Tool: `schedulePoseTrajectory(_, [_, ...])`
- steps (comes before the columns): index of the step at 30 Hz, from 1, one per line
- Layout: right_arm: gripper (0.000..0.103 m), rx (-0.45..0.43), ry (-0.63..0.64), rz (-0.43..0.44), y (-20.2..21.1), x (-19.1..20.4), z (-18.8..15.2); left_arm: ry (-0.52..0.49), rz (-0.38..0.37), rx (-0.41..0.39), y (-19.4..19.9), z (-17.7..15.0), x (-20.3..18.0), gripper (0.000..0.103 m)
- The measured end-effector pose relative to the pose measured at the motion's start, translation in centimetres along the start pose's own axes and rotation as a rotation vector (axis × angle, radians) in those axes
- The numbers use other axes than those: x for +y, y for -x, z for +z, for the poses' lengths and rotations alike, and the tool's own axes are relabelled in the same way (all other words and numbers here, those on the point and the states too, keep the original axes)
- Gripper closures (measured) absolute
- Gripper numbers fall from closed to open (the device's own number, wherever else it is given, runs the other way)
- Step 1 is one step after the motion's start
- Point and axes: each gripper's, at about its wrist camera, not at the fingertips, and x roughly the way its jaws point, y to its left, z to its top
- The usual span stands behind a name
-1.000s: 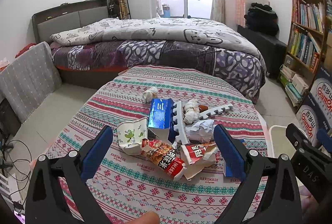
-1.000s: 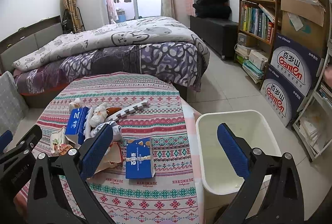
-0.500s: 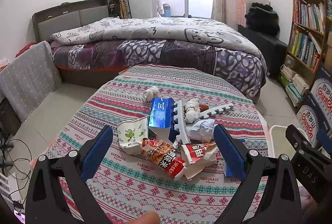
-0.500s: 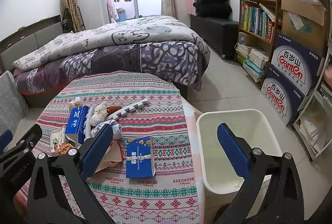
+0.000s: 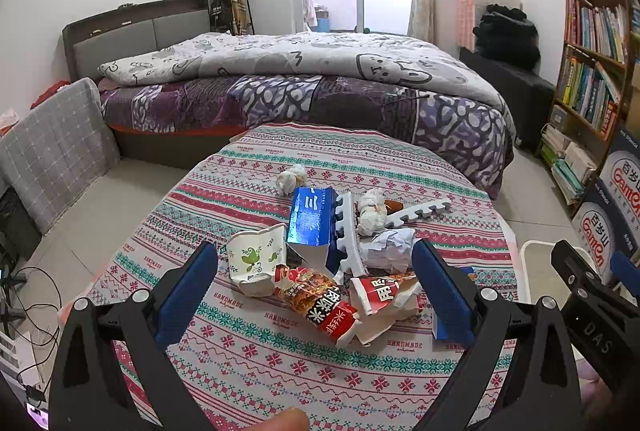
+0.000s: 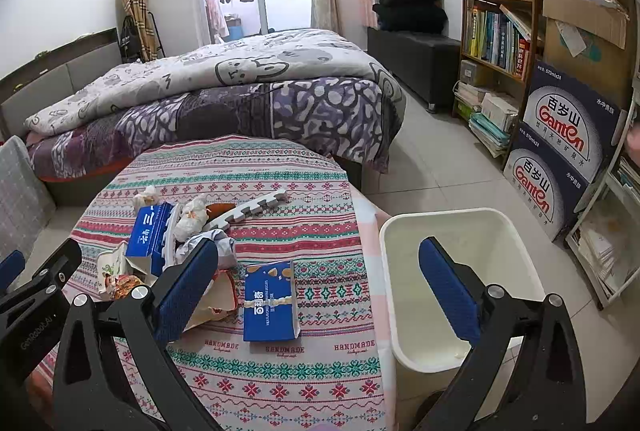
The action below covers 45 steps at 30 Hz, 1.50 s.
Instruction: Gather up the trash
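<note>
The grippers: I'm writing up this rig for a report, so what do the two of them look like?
Both look alike. The left gripper and the right gripper each have two angular black arms with silver round bolts, ending in blue textured pads. Seen from the left wrist view, the right gripper's black body bears white letters "DAS". No cables or sleeves show on them.

Bare patterned cloth lay open along the near edge of the round table, giving free passage up to a heap of trash crowded at its centre (cartons, wrappers, a paper cup and foam strips overlapping). A blue box lay apart on clear cloth near the table's right edge. Just beside that edge, the white bin stood with its mouth unobstructed.
</note>
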Motion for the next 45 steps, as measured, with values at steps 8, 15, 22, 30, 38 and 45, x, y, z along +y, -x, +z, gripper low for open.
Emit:
schedulePoseTrajectory(8, [0.007, 0.001, 0.001, 0.0, -0.03, -0.04, 0.03, -0.001, 0.001, 0.001, 0.0, 0.01, 0.0, 0.008])
schedulePoseTrajectory(15, [0.007, 0.002, -0.001, 0.0, -0.03, 0.01, -0.01, -0.001, -0.001, 0.002, 0.01, 0.04, -0.02, 0.008])
schedulePoseTrajectory(22, [0.007, 0.003, 0.001, 0.0, -0.04, -0.02, 0.06, -0.002, -0.001, 0.003, 0.02, 0.09, -0.03, 0.008])
schedulePoseTrajectory(30, [0.007, 0.003, 0.0, 0.0, -0.04, 0.03, 0.03, -0.002, 0.0, 0.004, 0.01, 0.07, -0.02, 0.008])
schedulePoseTrajectory(38, [0.007, 0.005, -0.001, 0.001, -0.08, 0.03, 0.03, 0.002, 0.004, 0.008, 0.15, -0.23, 0.58, 0.008])
schedulePoseTrajectory(45, [0.007, 0.014, 0.002, 0.003, -0.32, 0.28, -0.61, -0.008, 0.007, 0.02, -0.13, -0.42, 0.44, 0.008])
